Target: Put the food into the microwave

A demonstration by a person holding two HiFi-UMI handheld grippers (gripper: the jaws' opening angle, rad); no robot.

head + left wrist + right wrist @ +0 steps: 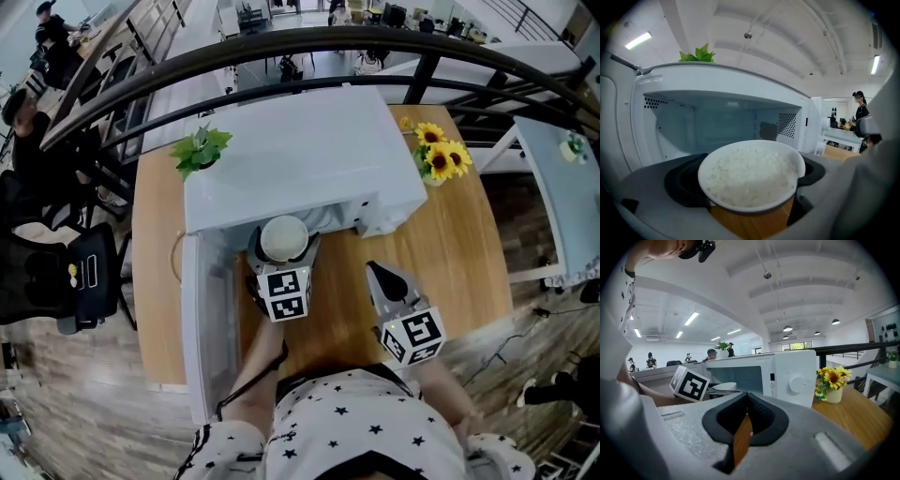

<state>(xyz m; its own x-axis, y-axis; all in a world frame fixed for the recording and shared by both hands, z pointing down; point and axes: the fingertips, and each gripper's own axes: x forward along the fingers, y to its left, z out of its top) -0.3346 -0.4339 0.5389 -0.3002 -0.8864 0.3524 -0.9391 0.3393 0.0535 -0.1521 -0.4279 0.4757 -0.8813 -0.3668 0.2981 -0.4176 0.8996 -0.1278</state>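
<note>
Left gripper pinches rice bowl; open microwave cavity straight ahead. Right gripper pressed together, empty, behind.

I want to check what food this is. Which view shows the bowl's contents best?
The left gripper view: the bowl of rice, held by the left gripper, sits close, grains visible. The head view shows only its white top; the right gripper view, just its rim.

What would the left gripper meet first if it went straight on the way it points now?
The left gripper, holding the bowl of rice, points into the open microwave. The way looks free up to the back wall, which the bowl would probably touch first; depth is unclear.
</note>
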